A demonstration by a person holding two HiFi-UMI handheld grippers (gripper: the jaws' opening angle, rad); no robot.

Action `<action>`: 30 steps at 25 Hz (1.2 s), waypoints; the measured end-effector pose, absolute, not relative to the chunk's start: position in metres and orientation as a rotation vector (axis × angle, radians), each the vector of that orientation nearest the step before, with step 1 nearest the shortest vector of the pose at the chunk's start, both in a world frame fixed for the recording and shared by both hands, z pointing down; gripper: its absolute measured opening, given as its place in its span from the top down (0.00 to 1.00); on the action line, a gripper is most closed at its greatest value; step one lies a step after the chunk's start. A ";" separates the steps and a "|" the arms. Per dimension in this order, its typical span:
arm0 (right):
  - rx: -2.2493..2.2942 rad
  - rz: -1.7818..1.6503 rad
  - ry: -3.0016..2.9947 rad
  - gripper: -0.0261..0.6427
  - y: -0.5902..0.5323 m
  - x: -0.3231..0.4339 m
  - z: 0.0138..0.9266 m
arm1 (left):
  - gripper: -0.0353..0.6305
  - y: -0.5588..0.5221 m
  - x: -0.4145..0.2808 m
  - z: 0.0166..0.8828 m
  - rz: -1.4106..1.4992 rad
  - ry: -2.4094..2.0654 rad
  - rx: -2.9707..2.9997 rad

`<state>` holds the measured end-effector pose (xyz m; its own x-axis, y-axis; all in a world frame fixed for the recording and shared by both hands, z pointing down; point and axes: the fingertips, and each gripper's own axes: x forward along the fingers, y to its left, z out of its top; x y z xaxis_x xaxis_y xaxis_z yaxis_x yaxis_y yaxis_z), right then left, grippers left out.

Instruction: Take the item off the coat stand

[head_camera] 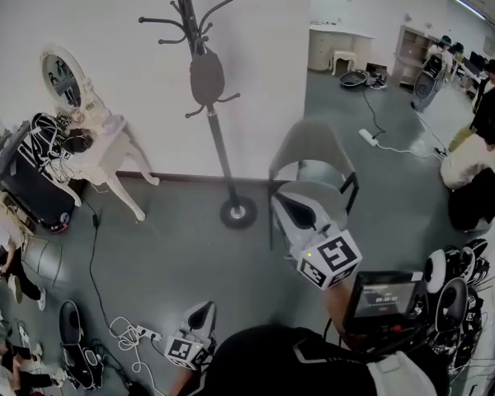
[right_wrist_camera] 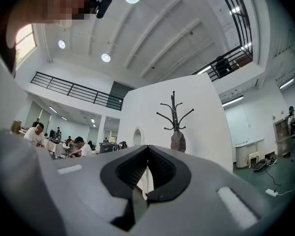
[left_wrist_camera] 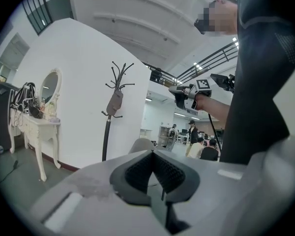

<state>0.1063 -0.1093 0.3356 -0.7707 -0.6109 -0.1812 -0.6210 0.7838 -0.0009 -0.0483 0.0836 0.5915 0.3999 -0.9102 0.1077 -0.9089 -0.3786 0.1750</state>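
A black coat stand (head_camera: pixel 219 151) rises against the white wall, its round base (head_camera: pixel 238 213) on the grey floor. A dark grey-brown item (head_camera: pixel 206 77) hangs from one of its lower hooks. My right gripper (head_camera: pixel 285 203) is raised, pointing toward the stand from the near right, shut and empty, well short of the item. My left gripper (head_camera: pixel 202 313) hangs low near my body, also shut with nothing in it. The stand (left_wrist_camera: pixel 107 132) and item (left_wrist_camera: pixel 115 102) appear far off in the left gripper view beyond the left gripper (left_wrist_camera: pixel 153 154). The right gripper view shows the item (right_wrist_camera: pixel 178 141) past the right gripper (right_wrist_camera: pixel 147 149).
A grey chair (head_camera: pixel 313 151) stands just right of the stand's base. A white dressing table (head_camera: pixel 99 151) with an oval mirror is at the left wall. A power strip and cables (head_camera: pixel 140 332) lie on the floor. A monitor (head_camera: pixel 385 297) and seated people (head_camera: pixel 470 159) are at the right.
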 end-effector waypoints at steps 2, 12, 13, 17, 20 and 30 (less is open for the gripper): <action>-0.958 0.085 2.802 0.95 -0.118 0.109 0.335 | 0.92 0.077 -0.044 0.591 -0.005 -1.628 2.427; -0.935 0.018 2.792 0.95 -0.158 0.115 0.341 | 0.92 0.049 -0.032 0.585 -0.004 -1.663 2.383; -0.934 0.013 2.793 0.95 -0.161 0.113 0.342 | 0.92 0.046 -0.033 0.584 0.001 -1.660 2.383; -0.937 0.005 2.803 0.95 -0.177 0.099 0.346 | 0.92 0.031 -0.048 0.586 -0.010 -1.663 2.378; -0.944 0.013 2.809 0.95 -0.188 0.085 0.348 | 0.92 0.017 -0.061 0.588 -0.011 -1.647 2.391; -0.993 0.058 2.801 0.95 -0.229 0.044 0.336 | 0.92 -0.035 -0.106 0.580 -0.025 -1.609 2.436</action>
<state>0.0438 -0.2293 0.3360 -0.7642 -0.6217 -0.1716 -0.6283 0.7777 -0.0197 -0.1059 -0.0353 0.5801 0.3998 -0.9103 0.1075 -0.9065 -0.3753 0.1933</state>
